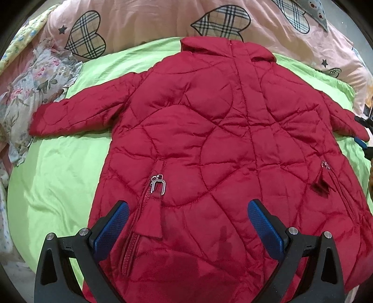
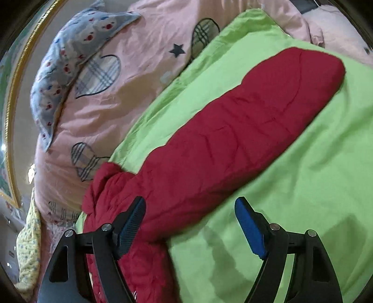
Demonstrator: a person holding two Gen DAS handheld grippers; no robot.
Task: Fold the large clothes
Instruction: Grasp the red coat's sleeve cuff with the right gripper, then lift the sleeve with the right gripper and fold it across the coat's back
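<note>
Coat: one red quilted coat [image 1: 221,144], flat and front up on the green sheet [image 1: 58,177], collar toward the pink duvet [image 1: 151,21].
Sleeves: two, both spread out sideways; right sleeve [image 2: 244,135] lies straight on the green.
Pocket zips: two, one silver pull [image 1: 158,184].
Left hand-held gripper [image 1: 187,223]: jaws wide, above the coat's lower part, gripping nothing.
Right hand-held gripper [image 2: 190,223]: jaws wide, above the sleeve's upper end, empty.
Plaid hearts: three visible on the duvet in the left view.
Floral cloth [image 1: 30,93]: one, left of the sheet.

Green sheet [image 1: 60,167], pink heart-print quilt [image 2: 130,98]
</note>
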